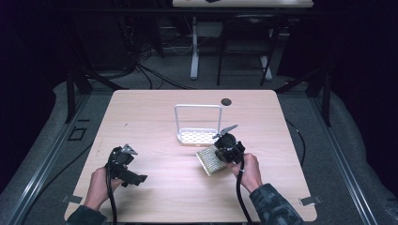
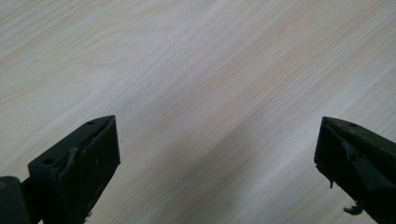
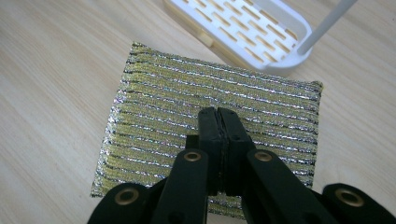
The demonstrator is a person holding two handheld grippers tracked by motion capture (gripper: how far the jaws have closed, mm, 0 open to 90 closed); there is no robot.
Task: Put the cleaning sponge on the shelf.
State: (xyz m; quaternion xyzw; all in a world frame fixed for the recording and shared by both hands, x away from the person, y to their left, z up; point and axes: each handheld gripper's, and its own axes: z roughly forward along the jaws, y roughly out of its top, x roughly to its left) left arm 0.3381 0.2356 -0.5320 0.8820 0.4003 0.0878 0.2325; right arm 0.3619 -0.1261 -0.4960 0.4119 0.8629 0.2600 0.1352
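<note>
A flat scouring sponge [image 1: 210, 161] with gold and silver stripes lies on the wooden table [image 1: 155, 117], just in front of a white slotted rack [image 1: 197, 136] with a tall wire handle. My right gripper [image 1: 226, 149] hangs over the sponge's right side. In the right gripper view its jaws [image 3: 217, 114] are pressed together over the middle of the sponge [image 3: 159, 107], with no fabric visible between them. The rack [image 3: 243, 32] lies just beyond the sponge's far edge. My left gripper [image 1: 127, 169] is at the front left, open [image 2: 217, 149] over bare wood.
A small dark round grommet [image 1: 226, 101] sits near the table's far edge, behind the rack. Black frame posts and cables stand on the floor beyond the table. Another table leg [image 1: 194, 51] rises farther back.
</note>
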